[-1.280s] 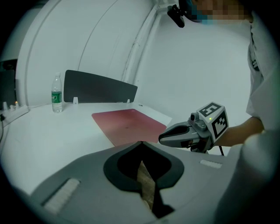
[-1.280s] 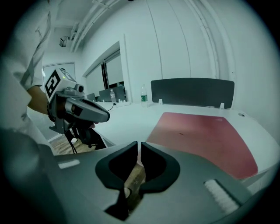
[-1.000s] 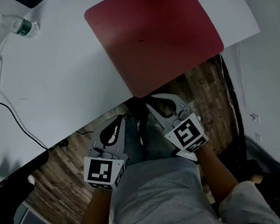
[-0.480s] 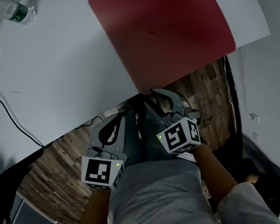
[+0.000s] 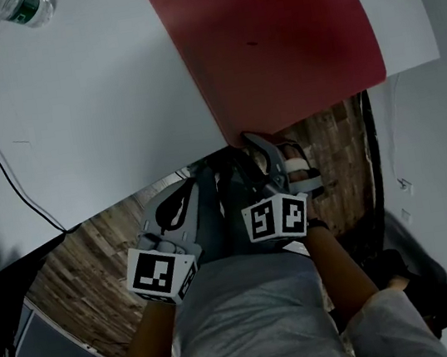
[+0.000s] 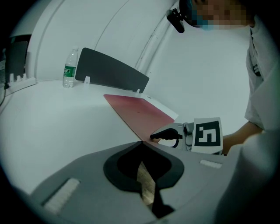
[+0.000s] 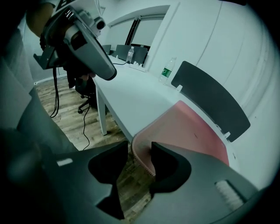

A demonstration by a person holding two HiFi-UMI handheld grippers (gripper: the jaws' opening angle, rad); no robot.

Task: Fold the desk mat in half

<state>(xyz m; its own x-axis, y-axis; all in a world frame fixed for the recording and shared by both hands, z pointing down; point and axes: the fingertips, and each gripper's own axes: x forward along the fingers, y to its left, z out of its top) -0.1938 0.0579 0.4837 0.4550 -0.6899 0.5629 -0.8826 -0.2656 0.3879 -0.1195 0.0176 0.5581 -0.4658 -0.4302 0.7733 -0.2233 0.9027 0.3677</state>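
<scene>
Desk mat (image 5: 269, 40) lies flat on the table (image 5: 92, 93), near corner hanging off the edge. Looks thin and floppy, so grab there. The right gripper (image 7: 140, 148) just opened wide around that corner, not pinching yet; the left gripper (image 6: 142, 143) is closed and empty.

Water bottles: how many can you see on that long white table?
2. The near bottle stands beside the dark divider; the far bottle stands farther along the table. Others may be out of frame.
</scene>
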